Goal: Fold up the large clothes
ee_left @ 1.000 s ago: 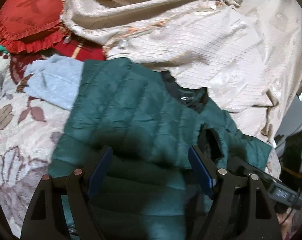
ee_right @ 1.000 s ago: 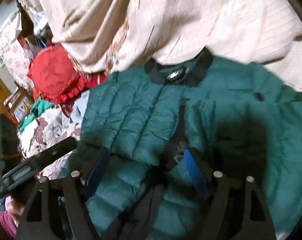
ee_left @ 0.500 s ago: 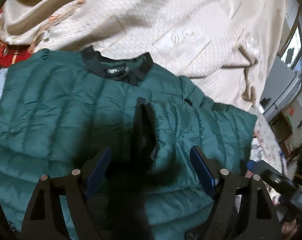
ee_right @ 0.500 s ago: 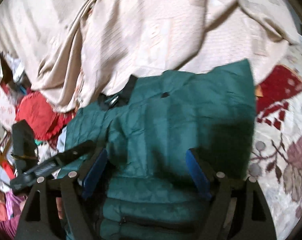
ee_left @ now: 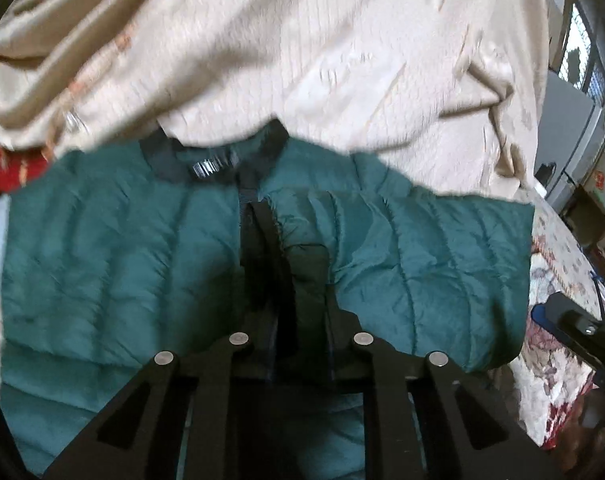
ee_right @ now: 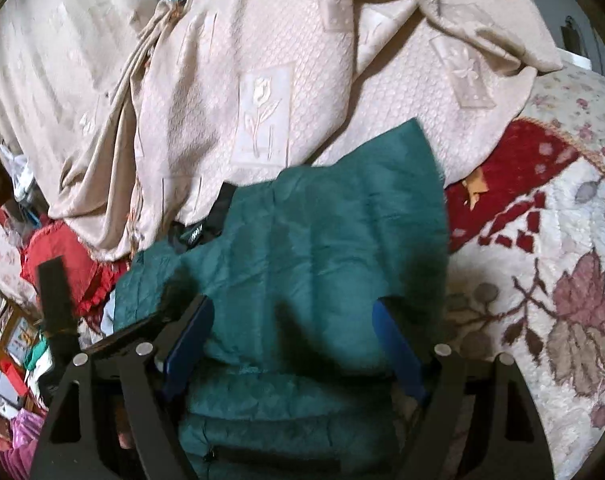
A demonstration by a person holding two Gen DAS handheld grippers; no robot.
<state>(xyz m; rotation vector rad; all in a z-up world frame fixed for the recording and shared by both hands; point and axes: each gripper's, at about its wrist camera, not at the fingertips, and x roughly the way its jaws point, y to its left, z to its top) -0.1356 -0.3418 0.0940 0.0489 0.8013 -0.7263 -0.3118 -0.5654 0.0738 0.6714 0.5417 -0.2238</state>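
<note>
- Progress: early. The green quilted jacket [ee_left: 114, 256] lies spread front-up on the floral bedspread [ee_right: 542, 280], collar toward the heaped beige blanket [ee_left: 322, 48]. No completed fold seen; sides and length remain to be folded, in my judgement.
- My left gripper [ee_left: 298, 304]: fingers drawn close, pinching the dark front zipper strip [ee_left: 262, 248] at the jacket's centre.
- My right gripper [ee_right: 290, 344]: fingers wide, over the jacket's right part, holding nothing.
- Jacket: puffy, creased, black collar; right panel rumpled.
</note>
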